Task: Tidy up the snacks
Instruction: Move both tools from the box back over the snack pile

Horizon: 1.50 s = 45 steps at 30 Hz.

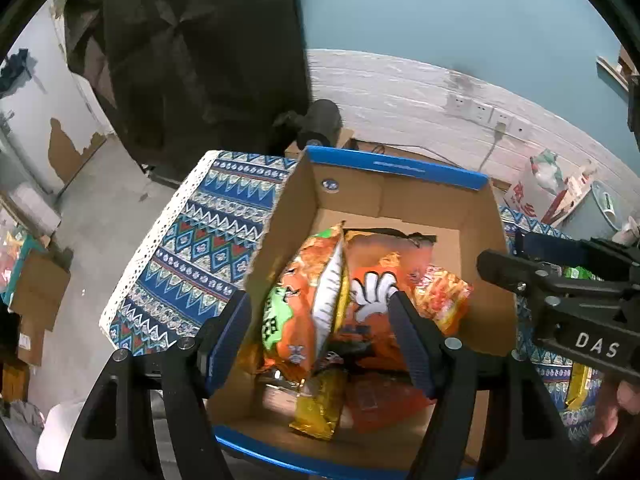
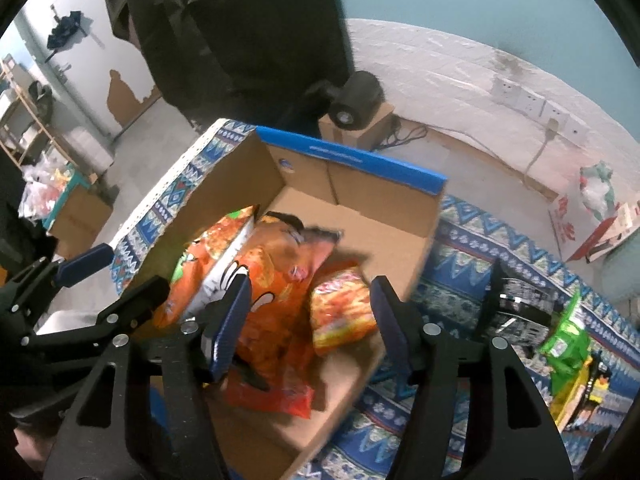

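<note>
Both grippers, left gripper [image 1: 320, 320] and right gripper [image 2: 310, 320], are hovering with jaws apart above the cardboard box [image 1: 472, 216]; green snack bag [image 2: 564, 340] is lying to the right, nearer the right gripper.

Cardboard box [image 1: 472, 240]: near rim cut off by the frame's bottom edge in the left wrist view.

Yellow packet [image 1: 318, 404] half buried under orange bags [image 1: 292, 320]; label unreadable.

Red packet [image 1: 380, 404] partly behind the left tool [image 1: 320, 308].

Right wrist view: orange bags [image 2: 276, 280] motion-blurred, print illegible.

Green packet [image 2: 564, 340] cut off near the fisheye rim on the counter [image 2: 460, 280].
</note>
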Each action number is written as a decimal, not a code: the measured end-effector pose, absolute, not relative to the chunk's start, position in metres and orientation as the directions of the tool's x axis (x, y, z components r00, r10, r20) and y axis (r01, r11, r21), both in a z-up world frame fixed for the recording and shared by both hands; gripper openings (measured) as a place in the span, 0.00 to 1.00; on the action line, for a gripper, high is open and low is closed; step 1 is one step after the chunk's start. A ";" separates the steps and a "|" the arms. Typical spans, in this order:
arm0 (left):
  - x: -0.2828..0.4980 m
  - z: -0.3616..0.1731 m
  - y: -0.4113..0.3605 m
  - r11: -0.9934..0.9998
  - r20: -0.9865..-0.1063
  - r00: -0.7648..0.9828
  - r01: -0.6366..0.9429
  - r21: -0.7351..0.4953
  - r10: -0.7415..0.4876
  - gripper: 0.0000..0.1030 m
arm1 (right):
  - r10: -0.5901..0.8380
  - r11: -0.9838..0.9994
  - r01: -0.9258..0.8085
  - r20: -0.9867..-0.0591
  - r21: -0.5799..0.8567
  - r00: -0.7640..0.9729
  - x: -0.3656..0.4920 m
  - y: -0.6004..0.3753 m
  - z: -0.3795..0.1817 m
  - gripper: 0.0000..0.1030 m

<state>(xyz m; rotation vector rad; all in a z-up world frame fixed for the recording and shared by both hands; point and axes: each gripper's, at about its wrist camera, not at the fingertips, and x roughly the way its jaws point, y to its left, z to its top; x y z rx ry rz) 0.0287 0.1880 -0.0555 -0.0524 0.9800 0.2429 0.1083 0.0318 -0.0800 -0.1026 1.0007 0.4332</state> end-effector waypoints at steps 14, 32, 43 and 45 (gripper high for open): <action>0.036 -0.054 0.131 0.990 -0.834 0.537 -0.120 0.072 0.125 0.71 | 0.203 0.951 -0.306 -0.829 0.040 0.521 0.090 -0.041 -0.063 0.71; 0.043 -0.051 0.055 0.994 -0.832 0.546 -0.004 0.112 0.096 0.71 | 0.103 0.986 -0.169 -0.829 0.011 0.550 0.061 -0.146 -0.058 0.73; 0.059 -0.070 -0.011 0.977 -0.834 0.541 0.095 0.189 0.109 0.71 | 0.018 0.999 -0.035 -0.839 -0.002 0.544 0.046 -0.228 -0.070 0.74; 0.063 -0.076 -0.021 0.973 -0.838 0.534 0.110 0.202 0.114 0.71 | -0.006 1.000 0.003 -0.848 -0.005 0.530 0.044 -0.246 -0.079 0.74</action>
